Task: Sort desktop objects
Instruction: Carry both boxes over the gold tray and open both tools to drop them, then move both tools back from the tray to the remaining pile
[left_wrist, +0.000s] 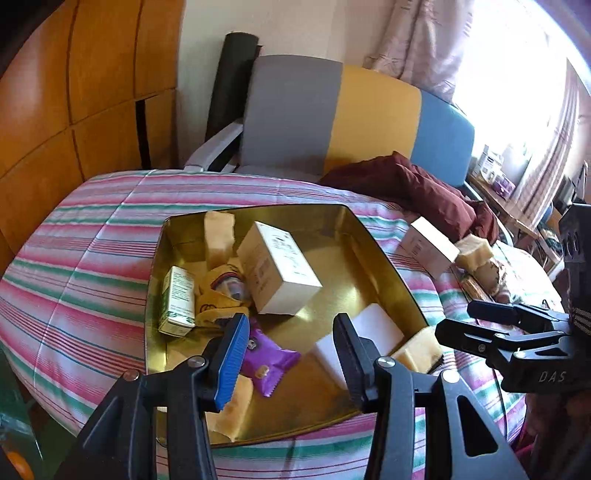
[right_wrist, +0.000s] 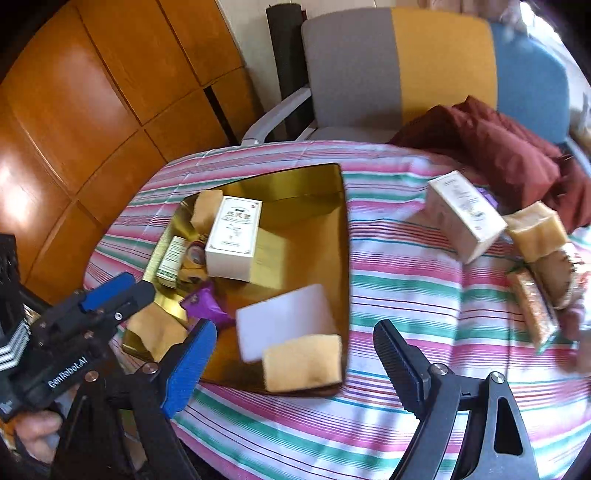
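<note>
In the left wrist view, the gold tray (left_wrist: 384, 254) fills the middle of the frame on the striped cloth (left_wrist: 85, 236) that covers the worktop. At its left side a small green carton (left_wrist: 178, 301) is seen, then a yellow pouch (left_wrist: 218, 295), a white box (left_wrist: 279, 271) leaning at the centre, a purple packet (left_wrist: 269, 363) lower down, and a white block (left_wrist: 364, 328) with a tan sponge (left_wrist: 417, 352) at the lower right corner. The left claw (left_wrist: 291, 360) is held spread above the purple packet, with nothing between its pads.

In the right wrist view, the right claw (right_wrist: 295, 365) is spread wide at the lower centre, over the tray's near edge and the cloth, and nothing is gripped. Things not yet sorted lie on the cloth at the right of the frame: a second white box (right_wrist: 463, 218), a tan block (right_wrist: 537, 230) just beside it, and a wrapped bar (right_wrist: 535, 314) below.

The step in hand is judged to be a reach for one of these loose items. It is done well if the right claw is carried across to the second white box, lined up square to its narrow faces, and closed only once both pads flank it.

Behind the worktop a chair (right_wrist: 399, 66) in grey, yellow and blue is seen at upper centre, wooden panelling (right_wrist: 92, 92) at upper left, and dark red fabric (right_wrist: 509, 147) at upper right.
</note>
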